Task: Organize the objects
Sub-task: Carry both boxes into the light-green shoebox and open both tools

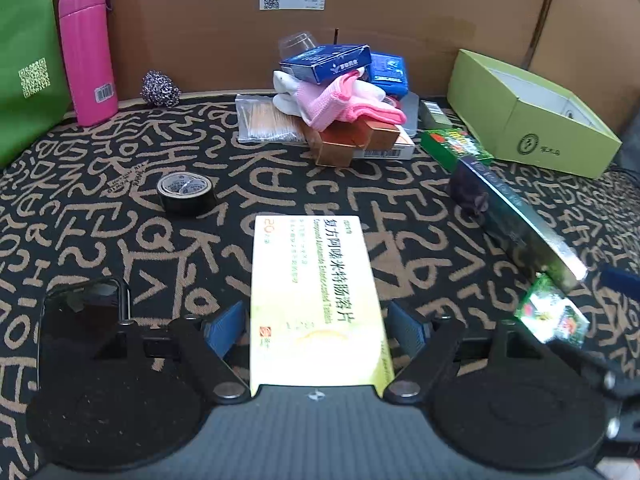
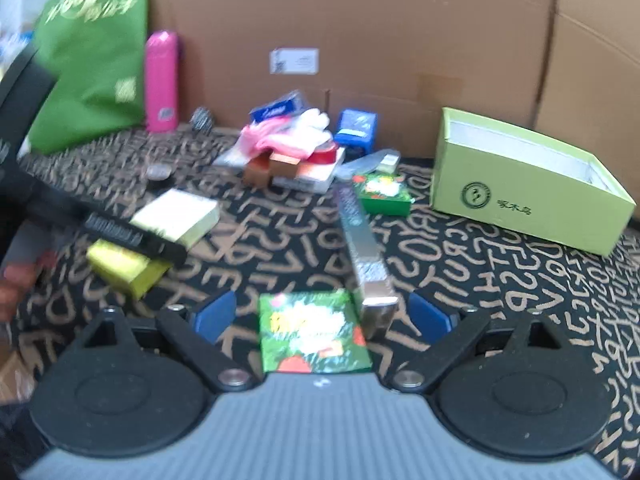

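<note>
My left gripper (image 1: 316, 326) is open around a pale yellow tablet box (image 1: 312, 300) lying on the patterned mat; both blue pads stand clear of its sides. My right gripper (image 2: 320, 316) is open around a small green flowered box (image 2: 312, 332) on the mat, pads apart from it. A long silver-dark box (image 2: 362, 248) lies just right of the green box, its near end between my right fingers. The left gripper (image 2: 132, 236) shows in the right wrist view over the yellow box (image 2: 176, 216). An open light-green box (image 2: 524, 184) stands at the right.
A pile of gloves, blue boxes and copper boxes (image 1: 340, 100) sits at the back centre. A pink bottle (image 1: 86, 52), green bag (image 1: 24, 60), black tape roll (image 1: 186, 192) and second green flowered box (image 2: 382, 194) are around. A cardboard wall (image 1: 400, 8) closes the back.
</note>
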Demonstrator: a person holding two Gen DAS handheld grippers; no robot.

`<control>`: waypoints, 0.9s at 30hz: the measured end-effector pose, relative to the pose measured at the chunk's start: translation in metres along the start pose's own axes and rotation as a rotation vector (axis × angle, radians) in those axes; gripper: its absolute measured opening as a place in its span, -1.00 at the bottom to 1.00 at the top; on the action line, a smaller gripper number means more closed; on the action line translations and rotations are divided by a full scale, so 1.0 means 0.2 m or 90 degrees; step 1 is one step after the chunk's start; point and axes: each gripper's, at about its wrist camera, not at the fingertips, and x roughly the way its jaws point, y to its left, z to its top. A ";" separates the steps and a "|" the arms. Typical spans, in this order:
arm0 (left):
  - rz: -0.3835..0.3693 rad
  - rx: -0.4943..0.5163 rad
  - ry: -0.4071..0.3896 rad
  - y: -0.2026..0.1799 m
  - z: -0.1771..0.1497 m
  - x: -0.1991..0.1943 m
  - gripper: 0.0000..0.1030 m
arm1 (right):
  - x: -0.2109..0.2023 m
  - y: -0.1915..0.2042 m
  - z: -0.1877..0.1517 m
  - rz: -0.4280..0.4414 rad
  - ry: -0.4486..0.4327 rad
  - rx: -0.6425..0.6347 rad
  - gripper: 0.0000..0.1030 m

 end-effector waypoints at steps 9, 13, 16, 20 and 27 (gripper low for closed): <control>-0.031 0.061 -0.015 -0.08 0.00 0.02 0.40 | 0.14 0.03 -0.05 0.048 0.055 0.035 0.33; -0.003 0.080 -0.025 -0.11 -0.01 0.04 0.40 | 0.19 0.03 -0.04 0.055 0.034 0.043 0.36; -0.019 0.076 -0.018 -0.11 -0.01 0.02 0.38 | 0.18 0.03 -0.04 0.064 0.027 0.043 0.21; -0.058 0.063 -0.010 -0.12 0.02 -0.03 0.37 | 0.08 -0.01 -0.05 0.083 0.005 0.064 0.20; -0.156 0.083 -0.093 -0.29 0.26 -0.17 0.37 | -0.10 -0.22 0.11 0.052 -0.101 0.076 0.20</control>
